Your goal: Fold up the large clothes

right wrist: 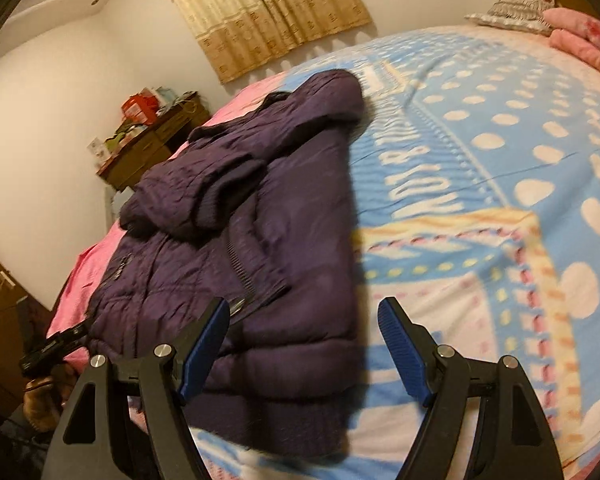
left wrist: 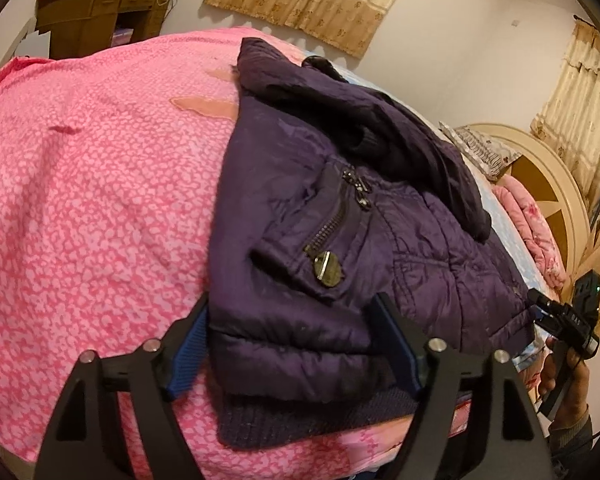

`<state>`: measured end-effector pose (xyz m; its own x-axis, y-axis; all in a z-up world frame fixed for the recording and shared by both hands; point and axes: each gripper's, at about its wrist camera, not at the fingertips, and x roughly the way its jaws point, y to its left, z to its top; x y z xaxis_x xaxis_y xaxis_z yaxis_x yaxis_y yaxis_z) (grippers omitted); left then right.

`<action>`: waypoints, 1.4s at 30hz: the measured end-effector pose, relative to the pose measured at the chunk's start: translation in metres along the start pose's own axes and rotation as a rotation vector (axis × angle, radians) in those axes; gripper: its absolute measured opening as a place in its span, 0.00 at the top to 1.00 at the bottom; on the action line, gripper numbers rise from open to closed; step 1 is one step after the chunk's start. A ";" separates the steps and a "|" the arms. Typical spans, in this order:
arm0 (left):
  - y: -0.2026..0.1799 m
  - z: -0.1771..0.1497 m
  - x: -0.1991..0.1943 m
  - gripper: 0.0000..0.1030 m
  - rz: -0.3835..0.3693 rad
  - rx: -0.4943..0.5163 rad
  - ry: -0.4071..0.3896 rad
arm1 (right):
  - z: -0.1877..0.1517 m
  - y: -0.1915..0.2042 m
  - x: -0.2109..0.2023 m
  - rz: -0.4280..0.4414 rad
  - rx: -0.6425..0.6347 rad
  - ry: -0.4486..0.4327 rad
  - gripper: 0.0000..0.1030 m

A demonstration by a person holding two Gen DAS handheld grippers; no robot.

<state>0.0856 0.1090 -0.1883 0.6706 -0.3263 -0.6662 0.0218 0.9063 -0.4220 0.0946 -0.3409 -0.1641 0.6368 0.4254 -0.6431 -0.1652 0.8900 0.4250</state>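
- Jacket (left wrist: pixel 340 208) first: your dark purple padded jacket lies on the bed, partly folded, with a sleeve (right wrist: pixel 204 188) laid across its upper part and its ribbed hem at the near edge.
- It straddles two covers: one side rests on the pink speckled quilt (left wrist: pixel 100 184), the other on the blue dotted blanket (right wrist: pixel 480 168).
- A zipped pocket with a metal zip pull (left wrist: pixel 329 270) faces up on the front panel.
- Your left gripper (left wrist: pixel 292 320) has its fingers apart, one on either side of the jacket's near corner just above the hem; whether the blue pads touch the fabric, you cannot tell from this view.
- Your right gripper (right wrist: pixel 304 324) also has its fingers apart, hanging over the jacket's near right edge; one blue pad is above the cloth and the other above the blanket, gripping nothing.
- Your right hand (left wrist: pixel 568 380) shows at the left camera's far edge, beside the bed.
- Beyond the bed stand a brown desk (left wrist: pixel 100 12) piled with small items, beige curtains (right wrist: pixel 260 12) on the white wall, and pillows (right wrist: pixel 516 8) by the rounded headboard (left wrist: pixel 548 184).
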 end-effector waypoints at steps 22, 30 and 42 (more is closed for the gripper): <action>0.013 -0.007 -0.007 0.49 -0.108 -0.030 -0.015 | -0.020 -0.003 -0.002 0.111 0.008 0.012 0.58; 0.002 0.022 -0.032 0.72 -0.241 -0.027 -0.070 | -0.004 0.003 -0.024 0.254 0.044 -0.070 0.69; -0.009 0.060 -0.034 0.77 -0.395 -0.078 -0.132 | 0.048 0.025 -0.030 0.377 0.092 -0.147 0.73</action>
<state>0.1068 0.1279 -0.1249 0.7112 -0.6029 -0.3615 0.2433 0.6936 -0.6780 0.1074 -0.3393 -0.1031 0.6466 0.6849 -0.3358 -0.3437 0.6547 0.6732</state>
